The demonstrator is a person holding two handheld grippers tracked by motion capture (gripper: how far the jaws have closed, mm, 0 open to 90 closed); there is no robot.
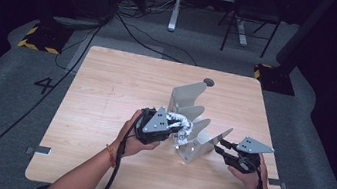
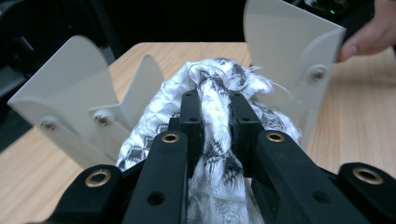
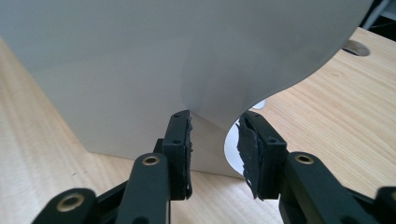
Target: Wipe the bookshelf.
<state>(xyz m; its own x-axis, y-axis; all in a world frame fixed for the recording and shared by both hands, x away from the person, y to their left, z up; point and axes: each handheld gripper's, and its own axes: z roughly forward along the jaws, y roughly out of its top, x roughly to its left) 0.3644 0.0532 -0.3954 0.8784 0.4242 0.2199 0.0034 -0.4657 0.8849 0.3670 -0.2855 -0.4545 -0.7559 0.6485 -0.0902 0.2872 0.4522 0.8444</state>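
The grey metal divider rack (image 1: 196,129) stood near the middle of the counter (image 1: 106,90). The left gripper (image 2: 215,100) had its fingers clamped on a white patterned cloth (image 2: 215,154) lying between the rack's plates. The right gripper (image 3: 214,140) stood at the rack's outer end plate, fingers part open around its edge without pressing it.

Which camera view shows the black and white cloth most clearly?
The left gripper view: the cloth lies close up, its woven pattern plain, pinched between the left gripper jaws and among the rack's grey plates. The high view shows it small and partly hidden. In the right gripper view a grey plate blocks it.
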